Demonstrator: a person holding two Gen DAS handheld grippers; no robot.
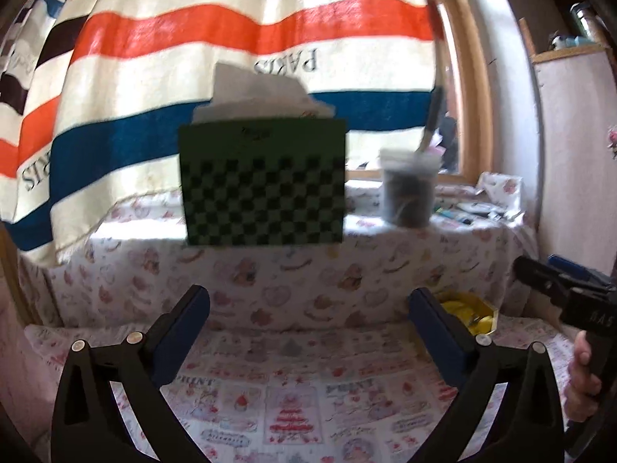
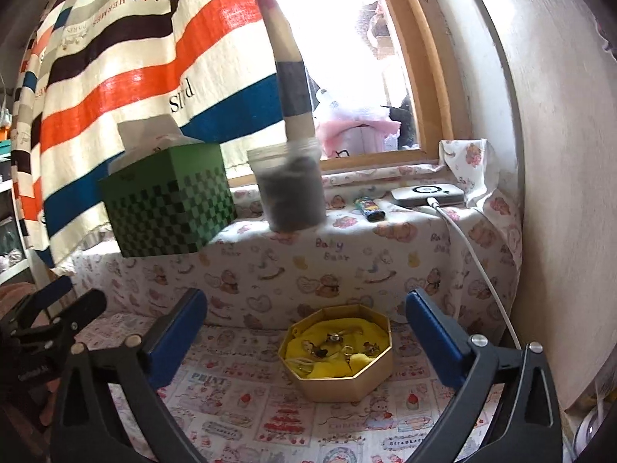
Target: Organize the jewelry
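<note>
A gold octagonal box [image 2: 343, 382] with a yellow cloth lining [image 2: 331, 370] holds several small pieces of jewelry [image 2: 333, 341]. It sits on the printed cloth between my right gripper's fingers, a little ahead of them. My right gripper [image 2: 306, 330] is open and empty. My left gripper [image 1: 308, 328] is open and empty over the cloth; the box [image 1: 472, 314] shows just past its right finger. The right gripper's body [image 1: 567, 289] shows at the right edge of the left wrist view.
A green checkered tissue box [image 2: 169, 208] and a plastic jar of dark contents [image 2: 291, 189] stand on the cloth-covered sill behind. A lighter [image 2: 369, 208], a white device [image 2: 426, 195] and its cable [image 2: 474, 258] lie at the sill's right. A striped curtain [image 2: 135, 69] hangs behind.
</note>
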